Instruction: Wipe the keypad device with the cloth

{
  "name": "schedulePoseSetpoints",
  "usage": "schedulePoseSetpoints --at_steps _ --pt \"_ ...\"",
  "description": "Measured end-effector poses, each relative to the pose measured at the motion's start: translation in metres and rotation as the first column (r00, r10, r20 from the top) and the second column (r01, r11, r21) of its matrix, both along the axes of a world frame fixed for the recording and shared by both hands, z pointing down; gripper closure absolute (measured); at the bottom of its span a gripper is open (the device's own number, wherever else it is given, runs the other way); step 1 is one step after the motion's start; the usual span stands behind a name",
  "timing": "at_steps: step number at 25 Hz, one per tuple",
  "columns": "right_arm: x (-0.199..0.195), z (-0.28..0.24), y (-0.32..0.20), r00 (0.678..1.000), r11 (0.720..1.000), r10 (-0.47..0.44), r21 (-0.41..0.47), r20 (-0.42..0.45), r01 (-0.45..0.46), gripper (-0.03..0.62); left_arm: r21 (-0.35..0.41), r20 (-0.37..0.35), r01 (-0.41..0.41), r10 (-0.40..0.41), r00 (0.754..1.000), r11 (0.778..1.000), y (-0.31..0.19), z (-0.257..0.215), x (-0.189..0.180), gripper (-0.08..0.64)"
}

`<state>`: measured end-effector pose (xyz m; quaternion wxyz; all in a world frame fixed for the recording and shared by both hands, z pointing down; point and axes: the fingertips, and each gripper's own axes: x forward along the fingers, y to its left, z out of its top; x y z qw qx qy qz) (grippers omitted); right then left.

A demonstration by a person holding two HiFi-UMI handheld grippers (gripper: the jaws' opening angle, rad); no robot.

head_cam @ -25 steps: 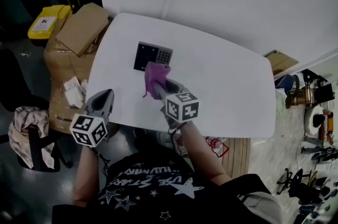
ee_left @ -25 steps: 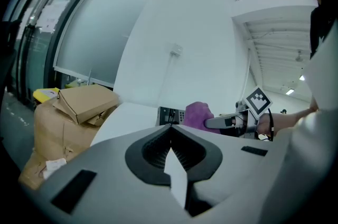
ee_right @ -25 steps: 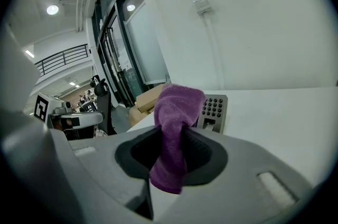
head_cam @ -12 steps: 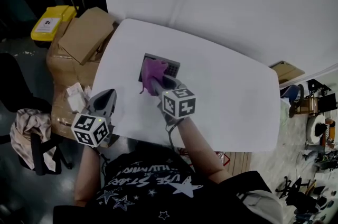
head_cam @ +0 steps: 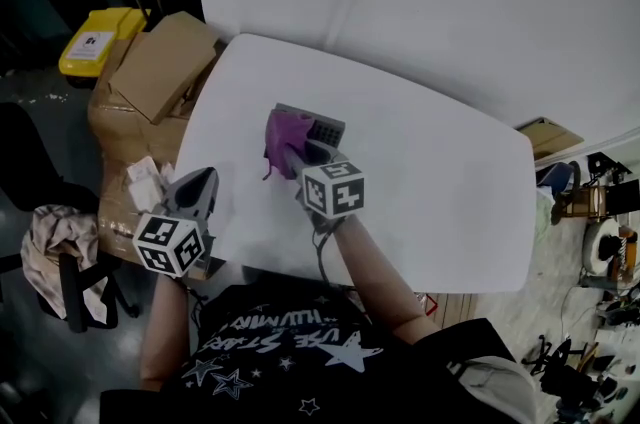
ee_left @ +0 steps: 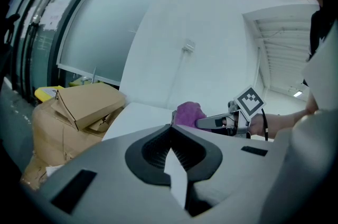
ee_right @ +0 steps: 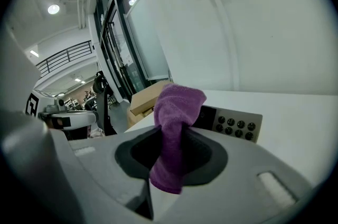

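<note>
The dark rectangular keypad device [head_cam: 322, 128] lies flat on the white rounded worktop [head_cam: 440, 182], at about 10 o'clock from its centre. The bunched purple terry cloth [head_cam: 282, 140] overlaps its 9 o'clock end and is pinched in the jaws of the right gripper [head_cam: 300, 155]. The left gripper [head_cam: 199, 184], its jaws together and empty, hovers at the worktop's 8 o'clock edge.

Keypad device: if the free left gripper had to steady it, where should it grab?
Probably the keypad device by its bare button end, from above, jaws straddling its near and far edges. It lies thin and flat on the table, and the cloth in the right gripper covers its other end.
</note>
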<state>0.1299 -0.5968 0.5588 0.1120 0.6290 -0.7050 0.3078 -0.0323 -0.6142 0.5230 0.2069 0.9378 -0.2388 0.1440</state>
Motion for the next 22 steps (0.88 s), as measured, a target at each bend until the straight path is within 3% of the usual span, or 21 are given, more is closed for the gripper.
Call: schedulePoseSetpoints --at_steps 22 --pt "0.067 0.007 0.050 0.986 0.986 0.168 -0.019 -0.002 -0.168 0.494 -0.001 0.005 -0.083 0.083 0.997 0.997 0.019 0.000 0.035 0.552"
